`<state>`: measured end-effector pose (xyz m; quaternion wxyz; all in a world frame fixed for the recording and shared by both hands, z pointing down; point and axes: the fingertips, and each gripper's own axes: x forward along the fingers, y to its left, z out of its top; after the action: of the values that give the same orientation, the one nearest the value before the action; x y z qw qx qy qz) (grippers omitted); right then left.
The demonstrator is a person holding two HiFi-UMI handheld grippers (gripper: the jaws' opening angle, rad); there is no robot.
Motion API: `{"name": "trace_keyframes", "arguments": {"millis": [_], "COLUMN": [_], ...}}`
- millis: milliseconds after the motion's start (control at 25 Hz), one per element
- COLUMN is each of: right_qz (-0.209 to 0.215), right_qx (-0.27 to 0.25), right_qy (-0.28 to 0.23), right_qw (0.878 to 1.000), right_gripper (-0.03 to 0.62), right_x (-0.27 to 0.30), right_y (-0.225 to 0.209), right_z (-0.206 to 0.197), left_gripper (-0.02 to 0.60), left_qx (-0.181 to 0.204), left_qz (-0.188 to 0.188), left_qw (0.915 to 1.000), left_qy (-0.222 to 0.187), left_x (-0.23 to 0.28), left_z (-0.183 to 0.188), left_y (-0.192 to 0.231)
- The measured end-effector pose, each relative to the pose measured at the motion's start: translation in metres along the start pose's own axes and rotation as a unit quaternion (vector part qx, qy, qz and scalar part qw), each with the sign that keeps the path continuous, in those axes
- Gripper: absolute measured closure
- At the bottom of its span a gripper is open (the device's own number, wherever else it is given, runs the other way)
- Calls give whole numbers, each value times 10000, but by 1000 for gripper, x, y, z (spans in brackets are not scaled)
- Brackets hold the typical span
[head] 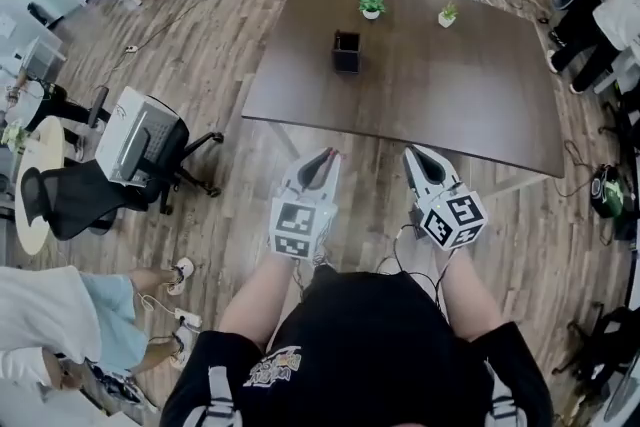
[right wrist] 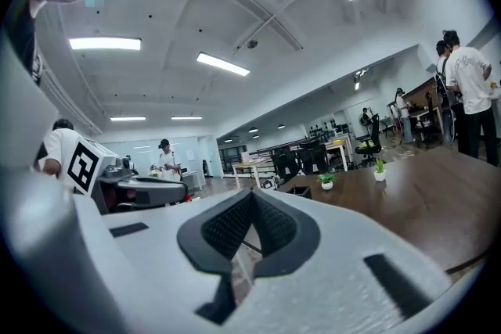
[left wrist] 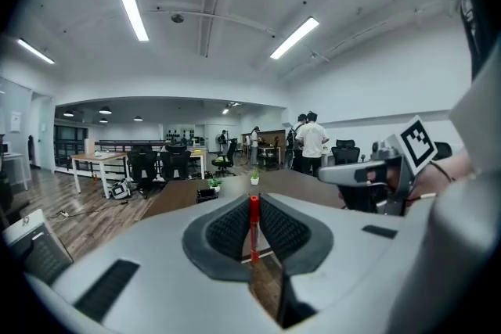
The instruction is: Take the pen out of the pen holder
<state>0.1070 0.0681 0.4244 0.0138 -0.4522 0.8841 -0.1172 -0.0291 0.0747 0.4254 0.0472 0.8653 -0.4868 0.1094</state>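
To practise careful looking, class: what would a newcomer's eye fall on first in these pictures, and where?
A red pen stands clamped between the fingers of the left gripper, held in front of the person. Ahead, a black pen holder stands on the dark brown table, with two small potted plants beyond it. The right gripper, beside the left, is shut on nothing.

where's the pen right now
In the left gripper view the red pen is clamped upright in the left tool, short of the table where the black pen holder sits.
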Motion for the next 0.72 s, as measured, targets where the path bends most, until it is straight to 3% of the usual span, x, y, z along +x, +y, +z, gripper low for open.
{"name": "trace_keyframes", "arguments": {"millis": [320, 720], "right_qz": [529, 600], "right_qx": [8, 80], "right_qy": [26, -10], "right_qw": [9986, 9982], "right_gripper": [589, 589], "right_x": [-6, 10], "right_y": [8, 15], "right_z": [-1, -4], "left_gripper": [548, 548], "left_qx": [-71, -29], "left_qz": [460, 548], "left_qw": [9989, 9985], "left_qy": [-54, -3], "left_x": [-18, -21], "left_z": [7, 6], "left_y": [-14, 2]}}
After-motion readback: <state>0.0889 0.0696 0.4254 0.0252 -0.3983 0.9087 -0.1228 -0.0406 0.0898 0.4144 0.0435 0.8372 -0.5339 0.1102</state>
